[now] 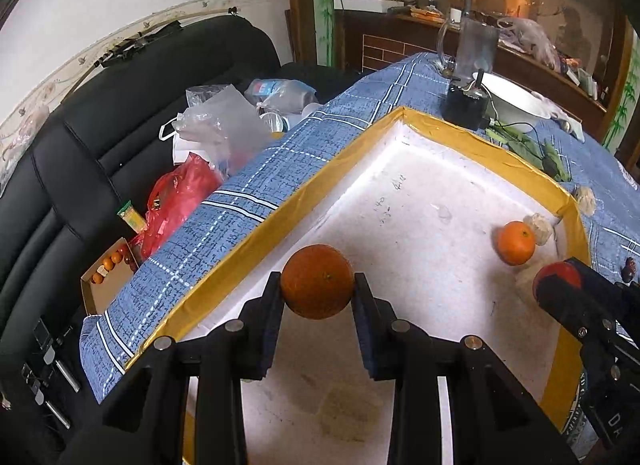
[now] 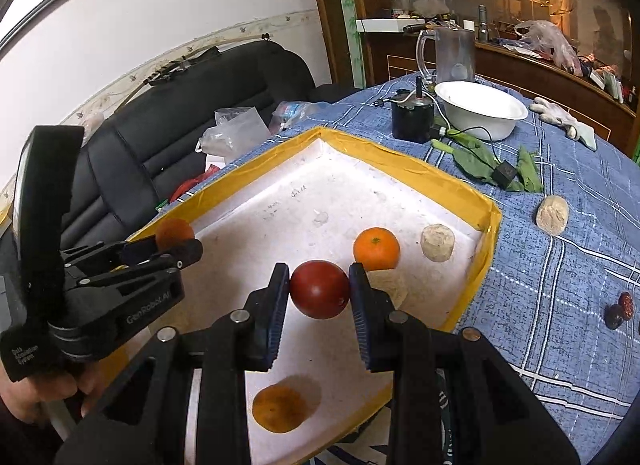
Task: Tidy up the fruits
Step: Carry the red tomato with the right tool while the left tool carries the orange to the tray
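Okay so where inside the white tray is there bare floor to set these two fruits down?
The far corner of the white tray is bare, as is the middle stretch behind the red fruit. The right end is crowded: a bright orange and beige lumps. Another orange lies near the front edge.
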Demonstrator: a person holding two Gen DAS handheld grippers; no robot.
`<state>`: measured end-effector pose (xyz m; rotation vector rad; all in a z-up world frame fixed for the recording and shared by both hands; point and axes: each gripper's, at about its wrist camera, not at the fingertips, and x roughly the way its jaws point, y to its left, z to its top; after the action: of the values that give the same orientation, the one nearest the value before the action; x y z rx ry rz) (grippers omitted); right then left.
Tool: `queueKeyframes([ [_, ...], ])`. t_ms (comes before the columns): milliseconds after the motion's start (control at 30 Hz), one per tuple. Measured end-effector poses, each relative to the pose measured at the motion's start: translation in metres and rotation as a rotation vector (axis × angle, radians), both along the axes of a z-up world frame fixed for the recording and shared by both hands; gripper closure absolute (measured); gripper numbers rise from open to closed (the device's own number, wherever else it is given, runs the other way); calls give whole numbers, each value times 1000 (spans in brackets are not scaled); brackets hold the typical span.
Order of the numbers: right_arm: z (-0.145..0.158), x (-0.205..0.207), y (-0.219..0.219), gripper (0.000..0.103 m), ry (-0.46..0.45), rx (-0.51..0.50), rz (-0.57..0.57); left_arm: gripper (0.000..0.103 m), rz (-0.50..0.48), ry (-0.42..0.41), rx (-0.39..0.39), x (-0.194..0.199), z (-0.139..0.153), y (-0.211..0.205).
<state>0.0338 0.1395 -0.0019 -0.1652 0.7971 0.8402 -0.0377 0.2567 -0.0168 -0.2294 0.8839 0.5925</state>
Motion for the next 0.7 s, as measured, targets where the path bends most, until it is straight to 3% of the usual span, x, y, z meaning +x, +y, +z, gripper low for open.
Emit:
queueKeyframes([
  [700,-4,4,9,70,-2,-25,5,70,-16,26,-33,2,-6,8],
])
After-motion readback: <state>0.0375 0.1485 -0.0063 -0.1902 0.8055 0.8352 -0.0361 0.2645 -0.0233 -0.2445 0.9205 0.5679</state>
